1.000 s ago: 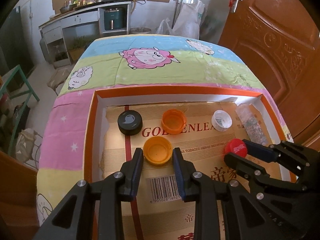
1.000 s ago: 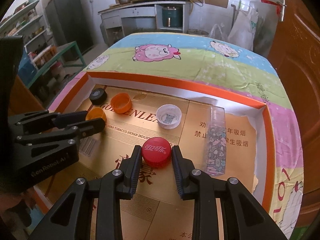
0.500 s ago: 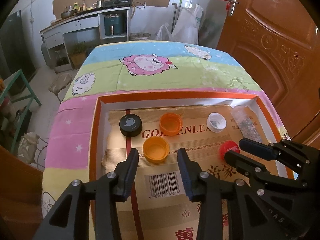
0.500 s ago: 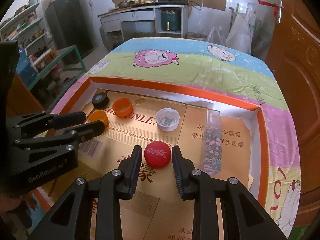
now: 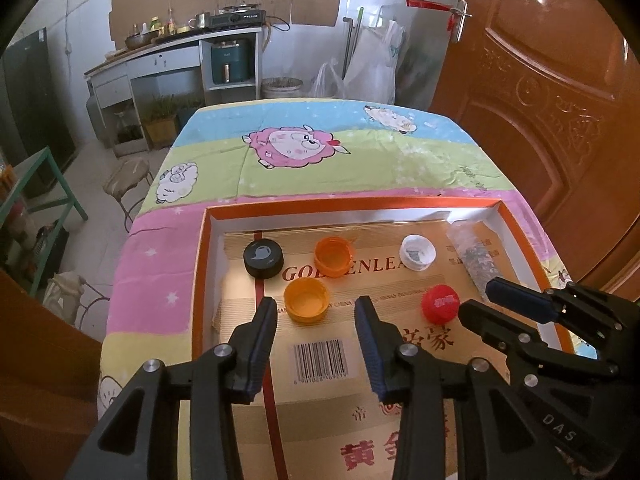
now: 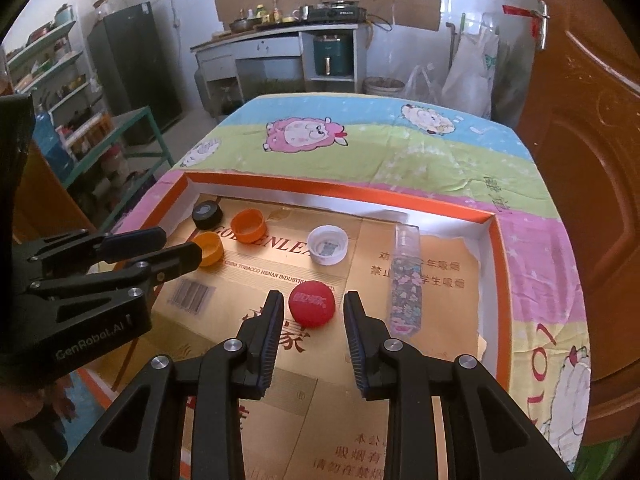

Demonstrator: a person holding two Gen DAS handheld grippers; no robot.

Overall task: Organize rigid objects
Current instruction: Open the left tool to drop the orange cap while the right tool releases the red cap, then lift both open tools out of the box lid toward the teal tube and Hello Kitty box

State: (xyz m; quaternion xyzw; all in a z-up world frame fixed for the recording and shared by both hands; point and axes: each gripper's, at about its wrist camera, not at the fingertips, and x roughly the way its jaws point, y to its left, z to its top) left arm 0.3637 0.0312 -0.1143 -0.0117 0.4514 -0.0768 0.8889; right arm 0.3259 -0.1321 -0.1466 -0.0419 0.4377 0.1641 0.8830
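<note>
A shallow orange-rimmed box [image 5: 352, 202] lined with gold cardboard holds several bottle caps. My left gripper [image 5: 316, 314] is open, and a yellow-orange cap [image 5: 306, 300] lies on the cardboard just ahead of its tips, touching neither. Behind it sit a black cap [image 5: 264, 258], an orange cap [image 5: 334, 256] and a white cap [image 5: 417, 252]. My right gripper [image 6: 314, 300] hovers with a red cap [image 6: 312, 304] between its tips; a narrow gap shows on each side and the cap rests on the cardboard. A floral clear bottle [image 6: 406, 280] lies to the right.
The box sits on a table under a sheep-print cloth [image 5: 320, 152]. A wooden door [image 5: 560, 100] stands close on the right. A kitchen counter [image 6: 280, 40], shelves [image 6: 52, 80] and a green frame [image 6: 132, 136] are beyond and to the left.
The left jaws widened away from the yellow-orange cap. Both grippers drew back and up from their caps, which stayed on the cardboard.
</note>
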